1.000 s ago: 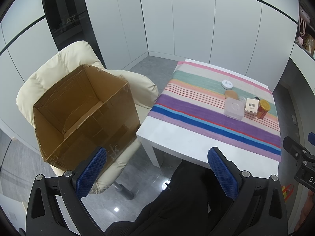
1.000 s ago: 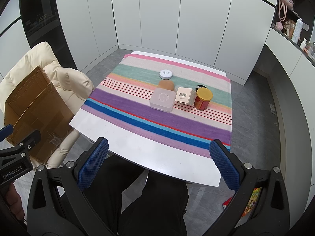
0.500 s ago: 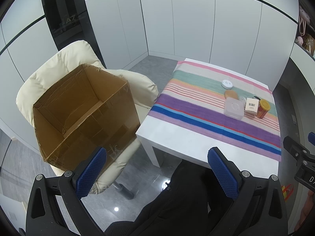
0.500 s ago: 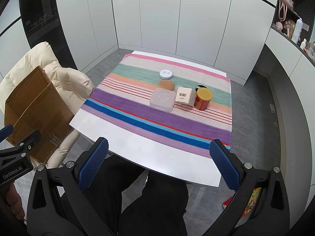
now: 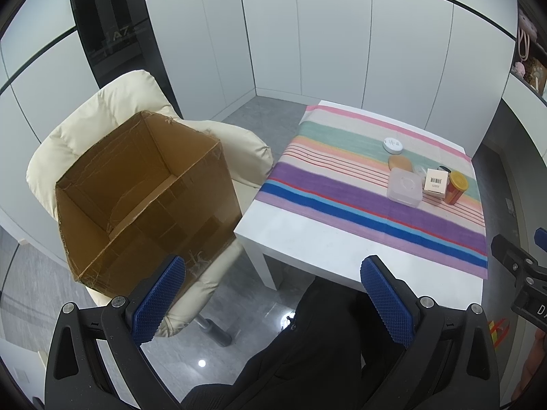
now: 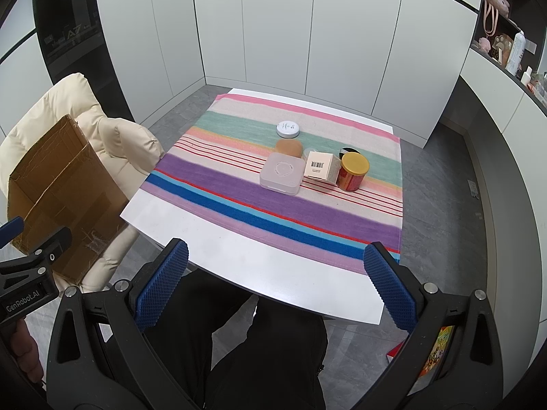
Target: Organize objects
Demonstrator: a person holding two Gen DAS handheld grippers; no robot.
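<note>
While nothing is being held: I am keeping the left claw (image 5: 273, 297) and right claw (image 6: 273, 280) spread wide, short of the table (image 6: 259, 266).
Items: clustering mid-cloth, touching.
Gold-lidded jar (image 6: 352, 172): looking rigid, slippery; I am planning a side grip.
Cardboard box (image 5: 143, 198): sitting open on the chair (image 5: 102, 116).

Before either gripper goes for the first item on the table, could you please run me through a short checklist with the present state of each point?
1. Left gripper open and holding nothing: ok.
2. Right gripper open and holding nothing: ok.
3. Cardboard box on the cream chair open at the top, nothing seen inside: ok.
4. Items free to grasp singly: not ok; the pale square case, barcode box and gold-lidded jar sit tightly together.
5. White round tin standing apart: ok.
6. What lies behind the barcode box: cannot tell, mostly hidden.
</note>
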